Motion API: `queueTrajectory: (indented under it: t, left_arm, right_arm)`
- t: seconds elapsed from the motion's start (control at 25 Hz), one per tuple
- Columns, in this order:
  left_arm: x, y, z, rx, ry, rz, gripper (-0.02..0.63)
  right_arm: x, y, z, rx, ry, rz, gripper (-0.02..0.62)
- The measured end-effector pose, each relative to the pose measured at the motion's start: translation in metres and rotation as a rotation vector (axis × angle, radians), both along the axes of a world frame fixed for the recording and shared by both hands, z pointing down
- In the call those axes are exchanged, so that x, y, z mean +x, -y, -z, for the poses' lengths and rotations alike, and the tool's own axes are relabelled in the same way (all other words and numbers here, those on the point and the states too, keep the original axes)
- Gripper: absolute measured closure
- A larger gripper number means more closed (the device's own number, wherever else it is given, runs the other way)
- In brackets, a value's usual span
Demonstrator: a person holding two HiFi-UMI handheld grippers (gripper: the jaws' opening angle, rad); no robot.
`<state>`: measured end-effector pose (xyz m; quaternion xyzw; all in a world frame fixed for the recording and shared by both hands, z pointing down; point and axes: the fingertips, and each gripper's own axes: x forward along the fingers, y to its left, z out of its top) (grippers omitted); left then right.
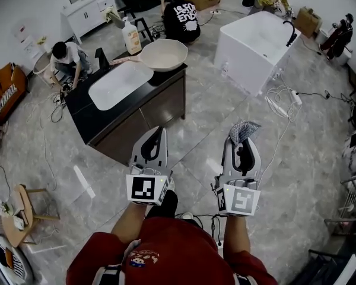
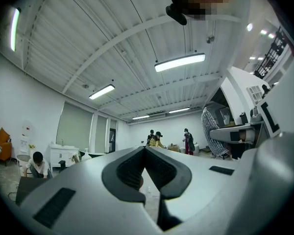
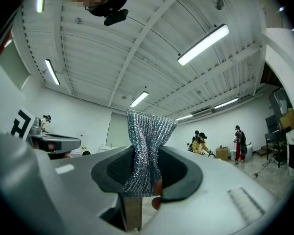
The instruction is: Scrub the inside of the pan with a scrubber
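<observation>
The cream pan (image 1: 164, 54) lies on the far end of a dark counter (image 1: 101, 120), its handle pointing left. I stand a few steps away from it, with both grippers held up in front of me. My right gripper (image 1: 243, 138) is shut on a silvery mesh scrubber (image 1: 244, 129), which sticks up between the jaws (image 3: 145, 146). My left gripper (image 1: 156, 138) is shut with nothing in it; its jaws meet at the tip in the left gripper view (image 2: 145, 150). Both gripper views point up at the ceiling and the far room.
A white sink basin (image 1: 120, 85) is set in the counter, and a soap bottle (image 1: 131, 37) stands behind the pan. A white tub (image 1: 255, 49) stands at the right, with cables (image 1: 279, 103) on the floor. People crouch near the counter (image 1: 67, 59). A wooden stool (image 1: 21, 215) sits at the left.
</observation>
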<state>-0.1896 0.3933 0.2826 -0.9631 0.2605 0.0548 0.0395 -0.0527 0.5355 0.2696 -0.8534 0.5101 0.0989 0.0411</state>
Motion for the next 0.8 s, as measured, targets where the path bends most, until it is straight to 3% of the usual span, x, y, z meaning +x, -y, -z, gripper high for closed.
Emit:
queueTrajectory:
  t: [0.8]
  left_arm:
    - [0.051, 0.197, -0.005, -0.053, -0.016, 0.012, 0.600]
  right_arm:
    - [0.048, 0.203, 0.009, -0.068, -0.023, 0.036, 0.439]
